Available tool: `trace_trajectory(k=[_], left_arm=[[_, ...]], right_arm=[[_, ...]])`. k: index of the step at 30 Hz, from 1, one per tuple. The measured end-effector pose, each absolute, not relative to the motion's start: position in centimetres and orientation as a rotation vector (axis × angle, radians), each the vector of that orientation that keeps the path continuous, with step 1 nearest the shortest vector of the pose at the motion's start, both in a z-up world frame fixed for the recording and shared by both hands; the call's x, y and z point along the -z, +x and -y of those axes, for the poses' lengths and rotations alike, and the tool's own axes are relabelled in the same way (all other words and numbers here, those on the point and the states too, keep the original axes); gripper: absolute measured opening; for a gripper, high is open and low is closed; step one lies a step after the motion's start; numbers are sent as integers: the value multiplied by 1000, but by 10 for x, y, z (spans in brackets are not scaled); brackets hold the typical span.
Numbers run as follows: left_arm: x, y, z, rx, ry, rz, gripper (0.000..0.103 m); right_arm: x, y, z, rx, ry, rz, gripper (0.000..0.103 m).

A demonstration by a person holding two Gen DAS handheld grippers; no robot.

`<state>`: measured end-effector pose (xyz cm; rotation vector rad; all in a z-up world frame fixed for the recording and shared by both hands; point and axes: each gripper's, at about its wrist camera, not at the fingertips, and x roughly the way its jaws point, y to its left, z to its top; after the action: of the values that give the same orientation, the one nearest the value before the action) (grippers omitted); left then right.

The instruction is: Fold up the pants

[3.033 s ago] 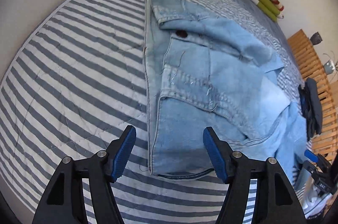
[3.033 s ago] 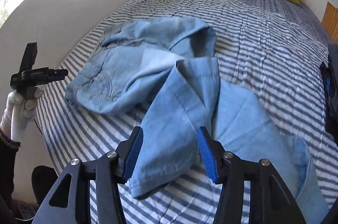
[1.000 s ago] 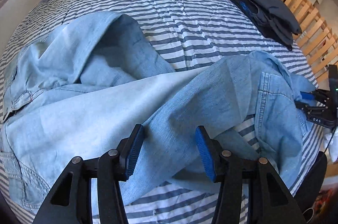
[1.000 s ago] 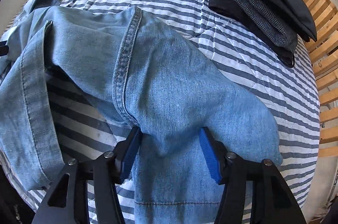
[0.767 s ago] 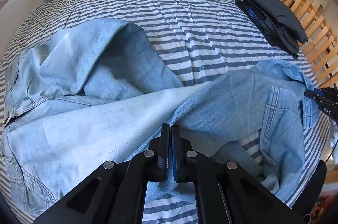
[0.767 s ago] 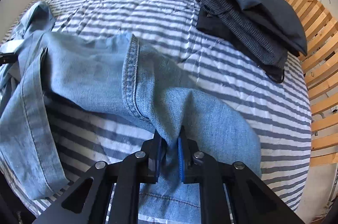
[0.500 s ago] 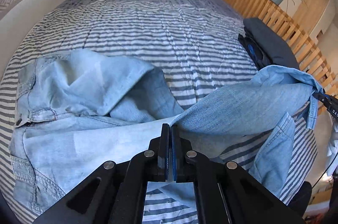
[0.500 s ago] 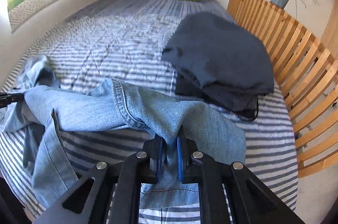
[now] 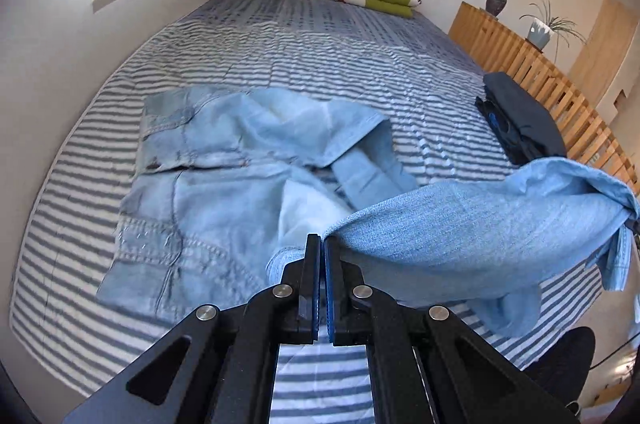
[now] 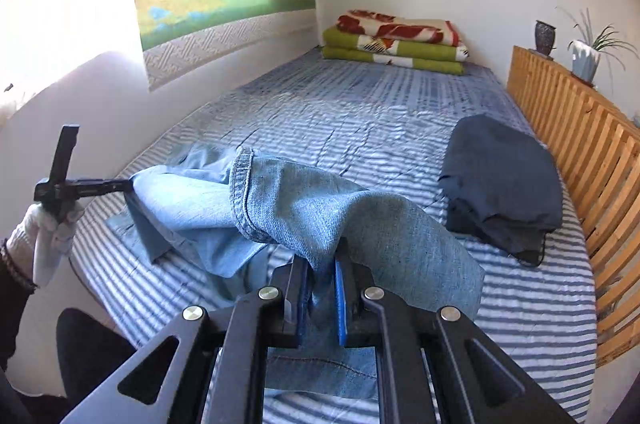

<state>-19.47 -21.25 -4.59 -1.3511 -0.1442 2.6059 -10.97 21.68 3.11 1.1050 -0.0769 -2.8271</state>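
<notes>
Light blue jeans [image 9: 200, 183] lie with the waist and upper part crumpled on the striped bed [image 9: 320, 63]. One leg [image 9: 460, 224] is lifted off the bed and hangs stretched between my two grippers. My left gripper [image 9: 322, 242] is shut on the leg's edge. In the right wrist view a white-gloved hand [image 10: 48, 240] holds it at the left. My right gripper [image 10: 320, 266] is shut on a bunched fold of the same leg [image 10: 300, 207], close to the hem, which hangs down below the jaws.
A pile of dark folded clothes [image 10: 500, 175] lies on the bed's right side beside a wooden slatted rail [image 10: 580, 151]. Folded green and red blankets [image 10: 396, 43] are stacked at the far end. A wall runs along the bed's left side. Pots stand on the rail.
Both grippers went from open around the denim to shut on it, then rose. The leg came up off the bed and now spans between them.
</notes>
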Motion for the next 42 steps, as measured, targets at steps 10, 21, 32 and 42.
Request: trace_trajectory(k=[10, 21, 32, 42], left_arm=[[141, -156, 269, -2563, -1692, 193, 6], [112, -142, 262, -2619, -1581, 155, 9], [74, -136, 259, -2652, -1508, 208, 10], [94, -174, 214, -2518, -1501, 291, 16]], right_arm=[[97, -82, -144, 2426, 1545, 55, 17], [78, -84, -247, 2455, 1424, 627, 40], [143, -181, -222, 2581, 1735, 421, 52], [182, -216, -182, 2443, 1875, 308, 53]])
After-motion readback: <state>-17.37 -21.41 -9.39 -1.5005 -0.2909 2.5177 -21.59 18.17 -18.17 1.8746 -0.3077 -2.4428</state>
